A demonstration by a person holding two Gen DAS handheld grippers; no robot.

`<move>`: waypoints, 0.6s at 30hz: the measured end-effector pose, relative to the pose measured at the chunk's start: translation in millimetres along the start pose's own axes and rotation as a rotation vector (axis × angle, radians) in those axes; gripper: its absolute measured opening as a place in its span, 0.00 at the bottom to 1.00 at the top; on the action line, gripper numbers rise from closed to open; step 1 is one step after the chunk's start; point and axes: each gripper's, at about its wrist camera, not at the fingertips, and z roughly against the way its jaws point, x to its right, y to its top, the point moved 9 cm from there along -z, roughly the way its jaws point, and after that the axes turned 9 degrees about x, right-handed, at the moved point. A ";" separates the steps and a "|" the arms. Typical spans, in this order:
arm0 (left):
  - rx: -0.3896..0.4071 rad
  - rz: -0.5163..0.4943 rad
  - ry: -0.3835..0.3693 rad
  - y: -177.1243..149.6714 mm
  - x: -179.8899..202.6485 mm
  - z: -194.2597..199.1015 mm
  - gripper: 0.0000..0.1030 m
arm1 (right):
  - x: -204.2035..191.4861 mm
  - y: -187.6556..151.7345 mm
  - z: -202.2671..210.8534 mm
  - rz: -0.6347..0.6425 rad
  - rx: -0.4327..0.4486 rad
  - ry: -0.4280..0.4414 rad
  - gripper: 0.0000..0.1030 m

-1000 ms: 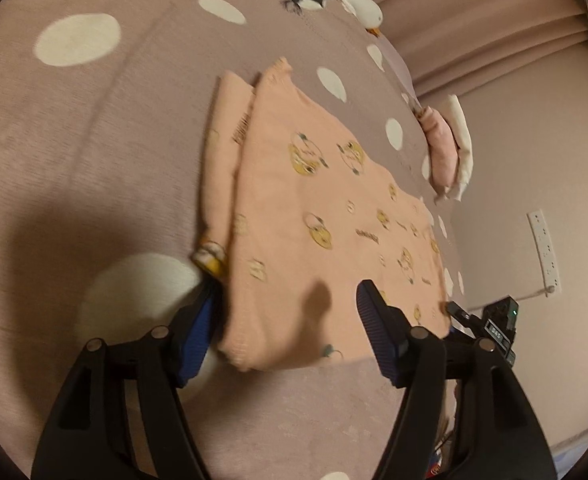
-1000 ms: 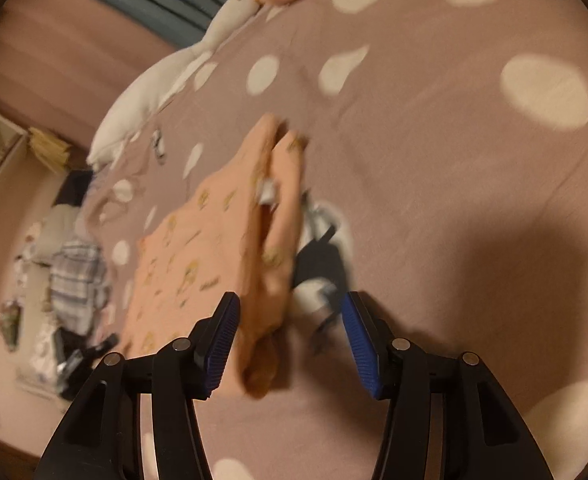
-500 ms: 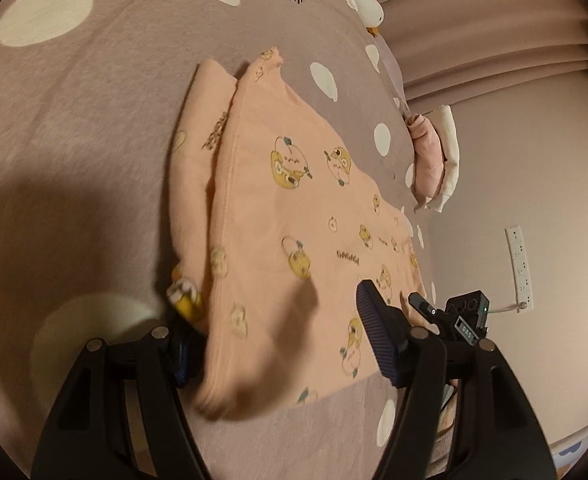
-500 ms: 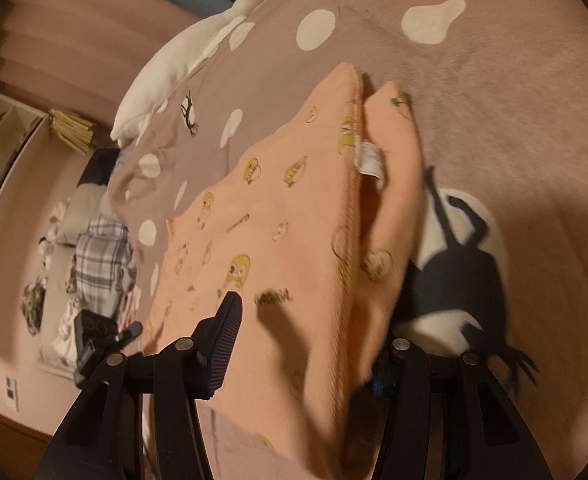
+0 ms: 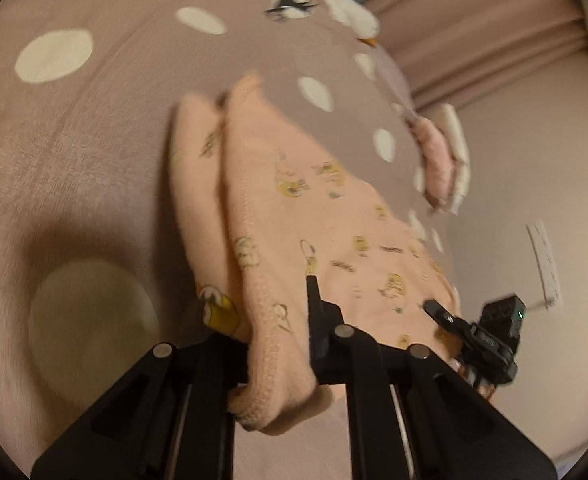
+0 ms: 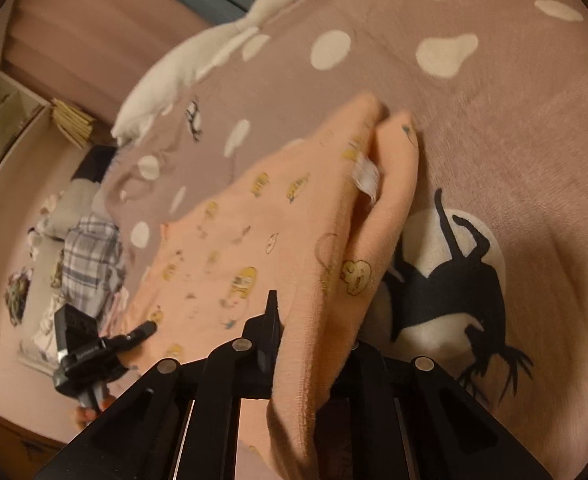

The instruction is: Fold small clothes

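Observation:
A peach child's garment (image 5: 334,220) with yellow cartoon prints lies folded lengthwise on the bed; a folded-over strip runs along its left side. My left gripper (image 5: 277,320) is closing its jaws on the near corner, with the cloth pinched between them and bunched over the fingers. In the right wrist view the same garment (image 6: 273,220) shows a white label near its far end. There my right gripper (image 6: 314,328) is closing on the other near corner, cloth clamped between its jaws. Each gripper shows in the other's view: the right one (image 5: 474,332) and the left one (image 6: 93,348).
The mauve bedspread (image 5: 93,140) has white dots and a black cat print (image 6: 446,280). A white goose plush (image 6: 213,48) lies at the far edge. Folded pink clothes (image 5: 438,160) sit near the wall; a plaid garment (image 6: 89,256) lies beside the bed.
Both grippers went from open around the near hem to closed on it. The near edge of the garment is now gathered and lifted slightly.

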 end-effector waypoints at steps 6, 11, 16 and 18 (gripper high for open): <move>-0.056 -0.053 0.019 -60.2 -0.4 45.0 0.11 | -7.2 -30.4 37.1 0.008 -0.068 0.019 0.13; -0.095 -0.094 0.151 -102.4 -23.8 63.6 0.17 | -6.6 -75.4 59.5 0.017 -0.133 0.005 0.13; -0.032 -0.125 0.254 -102.9 -34.1 85.7 0.34 | 12.9 -83.3 65.0 0.083 -0.121 -0.173 0.29; 0.013 -0.181 0.315 -98.6 -32.0 97.4 0.37 | 13.0 -70.3 75.4 0.150 -0.039 -0.255 0.30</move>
